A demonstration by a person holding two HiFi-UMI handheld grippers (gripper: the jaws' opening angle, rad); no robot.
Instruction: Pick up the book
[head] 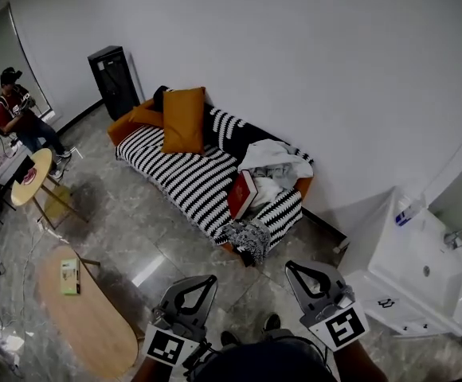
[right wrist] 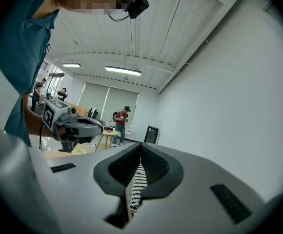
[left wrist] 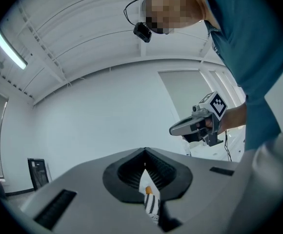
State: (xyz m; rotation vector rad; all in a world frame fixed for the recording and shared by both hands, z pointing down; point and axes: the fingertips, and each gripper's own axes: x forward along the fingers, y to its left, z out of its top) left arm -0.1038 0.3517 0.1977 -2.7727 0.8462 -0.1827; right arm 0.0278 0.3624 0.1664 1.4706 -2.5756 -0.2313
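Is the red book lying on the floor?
No, the red book rests on the striped sofa, beside a heap of pale clothes.

Bare floor [head: 175, 245] lies open toward the sofa [head: 183, 173] at 12 o'clock. An oval bench [head: 95, 325] flanks it at 9 o'clock and a white cabinet [head: 410, 265] at 3. On the sofa, white clothes [head: 275, 159] crowd the book [head: 242, 194] at its 2 o'clock, and a patterned cloth [head: 251, 239] hangs at its 6.

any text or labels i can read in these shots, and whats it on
No text can be read in any view.
Book cover: print too small to read.
Green booklet on the oval table: too small to read.
Dark mark on the white cabinet: blurred.
Cubes: square markers only, no letters.
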